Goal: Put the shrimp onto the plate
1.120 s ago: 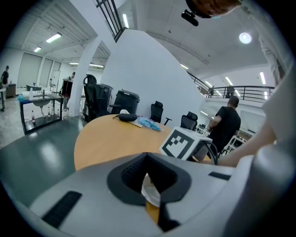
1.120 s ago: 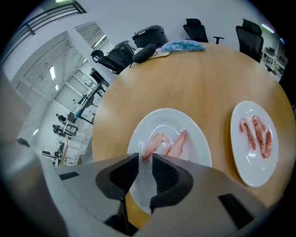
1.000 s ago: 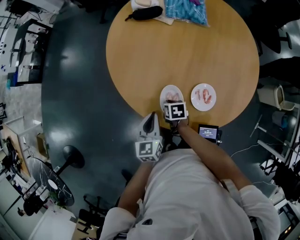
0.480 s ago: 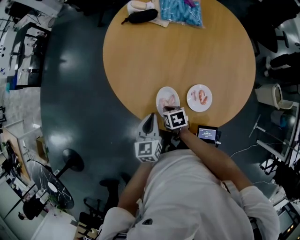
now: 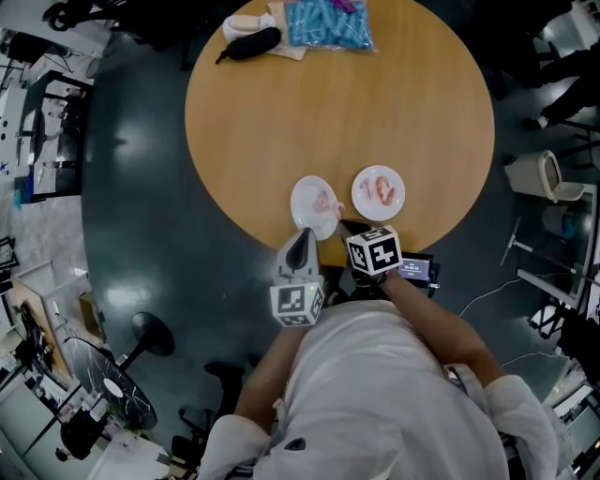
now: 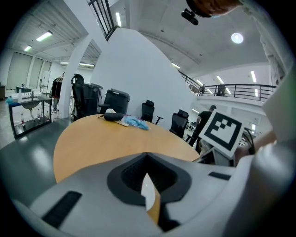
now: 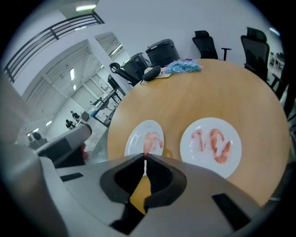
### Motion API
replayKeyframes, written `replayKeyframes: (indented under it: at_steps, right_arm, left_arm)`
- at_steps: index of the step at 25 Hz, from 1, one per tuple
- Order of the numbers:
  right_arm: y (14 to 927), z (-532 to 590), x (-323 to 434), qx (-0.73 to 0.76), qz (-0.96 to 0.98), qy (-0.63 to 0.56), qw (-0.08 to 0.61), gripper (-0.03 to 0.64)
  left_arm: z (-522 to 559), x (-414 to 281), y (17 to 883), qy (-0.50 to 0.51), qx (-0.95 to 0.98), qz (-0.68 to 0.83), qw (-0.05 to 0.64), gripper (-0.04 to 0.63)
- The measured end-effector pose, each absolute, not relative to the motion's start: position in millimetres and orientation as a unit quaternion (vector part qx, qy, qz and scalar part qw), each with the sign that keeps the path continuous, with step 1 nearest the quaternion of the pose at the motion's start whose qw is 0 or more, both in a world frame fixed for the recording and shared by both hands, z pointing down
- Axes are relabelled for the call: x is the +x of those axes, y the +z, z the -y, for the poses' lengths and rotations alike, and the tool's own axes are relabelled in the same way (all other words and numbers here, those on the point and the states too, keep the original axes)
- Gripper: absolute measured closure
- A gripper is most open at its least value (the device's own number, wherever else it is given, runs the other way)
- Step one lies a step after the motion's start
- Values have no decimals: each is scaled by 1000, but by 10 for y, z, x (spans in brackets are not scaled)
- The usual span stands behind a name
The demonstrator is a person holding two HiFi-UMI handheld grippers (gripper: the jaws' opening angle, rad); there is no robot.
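Dark floor (image 5: 131, 187) lies open around the round desk (image 5: 337, 112) (blue bag (image 5: 328, 23) at its 12 o'clock). At its 6 o'clock edge sit a left plate (image 5: 302, 206) and right plate (image 5: 378, 215). The right hand-held gripper (image 7: 145, 159), jaws just drawn in, pinches a shrimp (image 7: 148, 141) at the left plate's near rim; the left hand-held gripper (image 6: 146, 173) hangs closed beside it.

Big open-plan office or lab hall. High white ceiling, strip lights (image 6: 44, 35), upper-level walkway with railing (image 6: 240, 88). Round wooden meeting table (image 5: 337, 122) on dark glossy floor (image 5: 141, 187). Black swivel chairs (image 7: 203, 39) around it. Workbenches crowded with gear (image 5: 47, 84) along one side, loose cables (image 5: 487, 295) on floor, waste bin (image 5: 536, 175) near table. People (image 7: 73, 114) far off among benches.
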State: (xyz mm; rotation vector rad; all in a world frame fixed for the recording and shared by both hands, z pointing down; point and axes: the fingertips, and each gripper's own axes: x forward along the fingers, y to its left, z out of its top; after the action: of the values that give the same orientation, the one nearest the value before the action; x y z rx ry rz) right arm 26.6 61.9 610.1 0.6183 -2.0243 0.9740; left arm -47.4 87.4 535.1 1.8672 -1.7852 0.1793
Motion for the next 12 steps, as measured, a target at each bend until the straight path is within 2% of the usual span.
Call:
replayKeyframes:
  at_steps: [5, 12]
  right_arm:
    - [6422, -294, 766, 261, 798, 300, 453, 591]
    - [6769, -166, 1001, 253, 786, 312, 469, 591]
  left_arm:
    - [-814, -215, 5399, 75, 704, 650, 278, 588]
    - [-830, -108, 5396, 84, 700, 649, 285, 588]
